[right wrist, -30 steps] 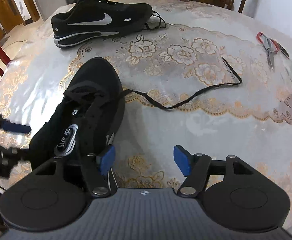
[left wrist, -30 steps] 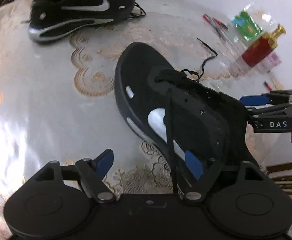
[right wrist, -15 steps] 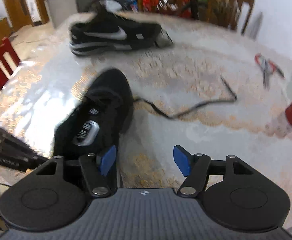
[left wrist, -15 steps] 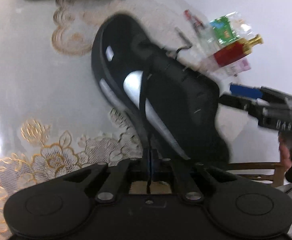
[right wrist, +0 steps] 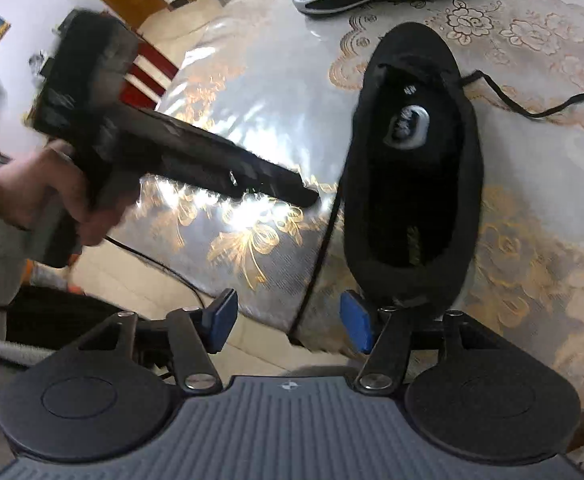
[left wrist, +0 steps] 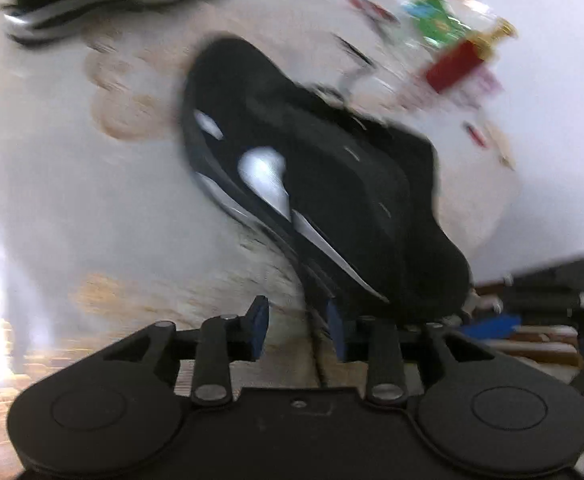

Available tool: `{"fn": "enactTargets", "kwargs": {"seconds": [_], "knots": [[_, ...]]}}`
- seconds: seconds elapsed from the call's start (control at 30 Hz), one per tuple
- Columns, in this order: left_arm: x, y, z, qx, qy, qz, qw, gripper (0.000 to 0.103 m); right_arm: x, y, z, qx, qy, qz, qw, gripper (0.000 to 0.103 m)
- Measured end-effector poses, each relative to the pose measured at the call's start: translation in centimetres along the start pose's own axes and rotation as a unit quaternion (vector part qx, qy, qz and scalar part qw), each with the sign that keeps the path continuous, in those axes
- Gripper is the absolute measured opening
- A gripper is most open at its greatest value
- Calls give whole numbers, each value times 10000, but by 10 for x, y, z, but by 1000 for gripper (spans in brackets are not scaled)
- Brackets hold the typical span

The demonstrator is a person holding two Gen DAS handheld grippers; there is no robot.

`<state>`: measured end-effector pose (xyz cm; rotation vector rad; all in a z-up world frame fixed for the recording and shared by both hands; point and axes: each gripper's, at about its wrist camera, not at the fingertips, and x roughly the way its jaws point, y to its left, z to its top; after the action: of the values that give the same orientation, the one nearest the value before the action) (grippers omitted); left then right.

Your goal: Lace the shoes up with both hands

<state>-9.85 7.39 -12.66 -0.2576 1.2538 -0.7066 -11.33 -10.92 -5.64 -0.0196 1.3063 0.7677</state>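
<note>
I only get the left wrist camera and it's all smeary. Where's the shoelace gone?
Observer: In the right wrist view, the lace runs from the near shoe down past the edge of the tablecloth. It passes between the jaws of the right gripper.
Child: Is it pinched?
Observer: Not yet. Those jaws are closing, but the pads are clear of it.
Child: Is there another end?
Observer: Yes, the other end trails across the tablecloth from the shoe's other side.
</note>
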Motion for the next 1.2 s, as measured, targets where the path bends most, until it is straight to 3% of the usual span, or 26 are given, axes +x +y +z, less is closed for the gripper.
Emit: {"fn": "enactTargets", "kwargs": {"seconds": [0.07,0.13,0.17,0.2,0.33,0.47,0.5,0.6,0.67,0.73,0.77,0.8,0.97,1.0,1.03,1.2], "knots": [[12,-2,-5,25,44,-331,9994,34,0,-3,-3,28,68,-75,9999,61],[22,-4,-8,111,170,-242,9995,30,1,-6,-5,110,105,-133,9998,62],[26,-4,-9,86,253,-210,9994,10,1,-7,-5,145,111,-148,9997,62],[27,-2,-8,-53,331,-216,9992,3,1,-6,-6,144,101,-148,9997,62],[-6,-4,-1,-290,-20,-402,9988,2,-4,3,-7,-52,-119,-36,9999,62],[-47,-14,14,-379,-422,-531,9970,2,-15,11,-1,-188,-738,227,9968,65],[-55,-18,18,-411,-517,-606,9960,2,-14,13,2,-211,-898,224,9955,69],[-69,-25,27,-503,-693,-814,9930,3,0,19,16,-329,-1225,76,9919,70],[-74,-27,32,-574,-773,-906,9912,3,12,21,26,-333,-1249,241,9913,69],[-74,-25,36,-656,-833,-935,9900,3,21,20,30,-190,-1085,534,9925,57],[-82,-22,35,-681,-869,-914,9897,3,22,18,29,-97,-985,735,9924,36],[-88,-19,33,-722,-918,-898,9891,3,21,13,25,-15,-913,871,9920,28],[-95,2,44,-1169,-1235,-971,9806,2,8,-17,6,358,-613,1254,9896,27],[-96,4,46,-1223,-1285,-975,9793,3,5,-21,4,410,-614,1319,9885,12],[-97,5,49,-1238,-1317,-963,9788,3,3,-24,4,427,-640,1357,9878,5],[-101,9,64,-1256,-1505,-844,9770,3,-27,-30,9,171,-943,1020,9902,4]]}}
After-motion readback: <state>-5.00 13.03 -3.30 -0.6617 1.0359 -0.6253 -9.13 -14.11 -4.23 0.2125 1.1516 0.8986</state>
